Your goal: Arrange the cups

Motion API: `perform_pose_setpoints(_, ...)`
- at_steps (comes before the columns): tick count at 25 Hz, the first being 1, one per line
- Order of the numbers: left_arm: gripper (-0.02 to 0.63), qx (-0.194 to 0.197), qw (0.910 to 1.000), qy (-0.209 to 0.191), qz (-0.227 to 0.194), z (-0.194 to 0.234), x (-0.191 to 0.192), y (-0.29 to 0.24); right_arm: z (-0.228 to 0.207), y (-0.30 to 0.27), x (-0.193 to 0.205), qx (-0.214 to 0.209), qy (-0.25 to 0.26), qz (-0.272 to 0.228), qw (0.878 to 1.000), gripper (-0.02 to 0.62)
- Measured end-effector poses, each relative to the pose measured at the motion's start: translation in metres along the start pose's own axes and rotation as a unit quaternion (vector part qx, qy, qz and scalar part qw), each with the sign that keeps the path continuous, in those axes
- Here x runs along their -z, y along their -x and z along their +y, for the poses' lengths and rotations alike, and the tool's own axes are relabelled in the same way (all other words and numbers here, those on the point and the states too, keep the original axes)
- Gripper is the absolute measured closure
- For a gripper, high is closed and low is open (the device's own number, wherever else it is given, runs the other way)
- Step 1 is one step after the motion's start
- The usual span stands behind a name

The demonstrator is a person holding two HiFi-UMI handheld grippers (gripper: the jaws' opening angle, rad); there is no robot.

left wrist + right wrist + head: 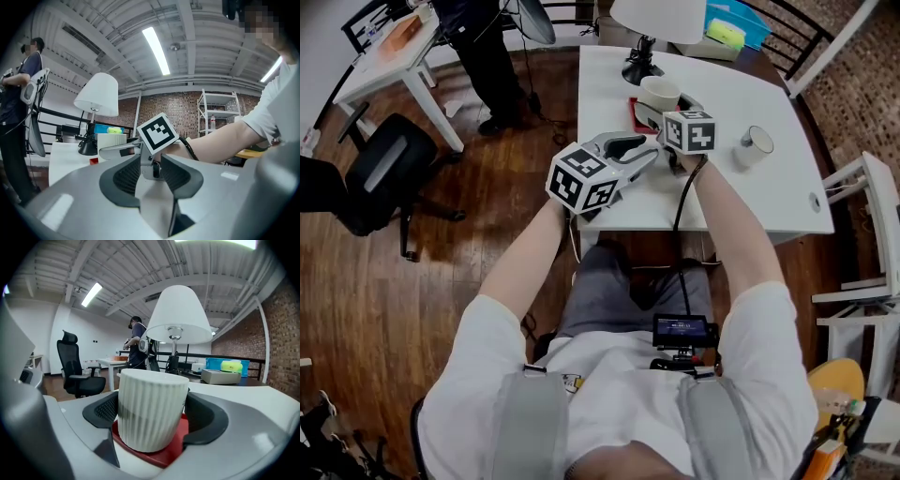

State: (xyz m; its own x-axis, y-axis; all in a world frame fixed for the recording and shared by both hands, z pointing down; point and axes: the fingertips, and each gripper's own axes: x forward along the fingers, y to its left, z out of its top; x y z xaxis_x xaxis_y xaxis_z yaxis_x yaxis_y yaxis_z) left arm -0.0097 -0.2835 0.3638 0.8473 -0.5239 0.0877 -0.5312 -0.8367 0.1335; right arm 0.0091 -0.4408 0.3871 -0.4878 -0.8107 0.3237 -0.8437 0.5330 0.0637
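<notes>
A white ribbed cup point(659, 92) point(150, 404) stands upright on a red coaster point(634, 112) point(168, 453) at the far middle of the white table point(609, 192). My right gripper point(661, 105) point(152, 413) has a jaw on each side of this cup, and the pads meet its walls. A second white cup point(753, 145) lies on its side to the right, untouched. My left gripper point(649, 155) point(152, 171) hovers over the table's near edge. It points at the right gripper, its jaws a little apart with nothing between them.
A black-footed lamp with a white shade point(642, 37) point(177, 317) stands just behind the cup. A blue box point(731, 28) sits at the far right corner. White chairs point(872, 234) flank the table's right side. A black office chair point(384, 169) and a standing person point(487, 56) are on the left.
</notes>
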Motion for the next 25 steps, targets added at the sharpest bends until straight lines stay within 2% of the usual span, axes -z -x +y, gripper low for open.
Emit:
perform_pose_setpoints(9, 0.468, 0.005, 1.0000, -0.001, -0.001, -0.0018, 0.0014, 0.0008, -0.0014, -0.0052, 0.0066, -0.035, 0.024, 0.064, 0.997, 0.147)
perform_pose_setpoints(12, 0.468, 0.005, 1.0000, 0.000, 0.003, -0.0020, 0.0018, 0.0002, -0.0012, -0.0043, 0.0091, -0.009, 0.040, 0.058, 0.997, 0.158)
perform_pose_setpoints(16, 0.468, 0.006, 1.0000, -0.003, 0.001, -0.0028, 0.0005, 0.0002, -0.0008, -0.0044, 0.0076, 0.021, 0.029, 0.036, 0.999, 0.160)
perform_pose_setpoints(22, 0.468, 0.003, 0.9998, -0.009, 0.014, -0.0039, 0.0062, -0.0011, 0.0009, -0.0051, 0.0084, 0.048, 0.018, 0.040, 0.998, 0.160)
perform_pose_setpoints(25, 0.468, 0.000, 0.9998, -0.010, 0.015, -0.0023, 0.0058, -0.0007, -0.0009, -0.0062, 0.0070, 0.076, 0.009, 0.040, 0.996, 0.160)
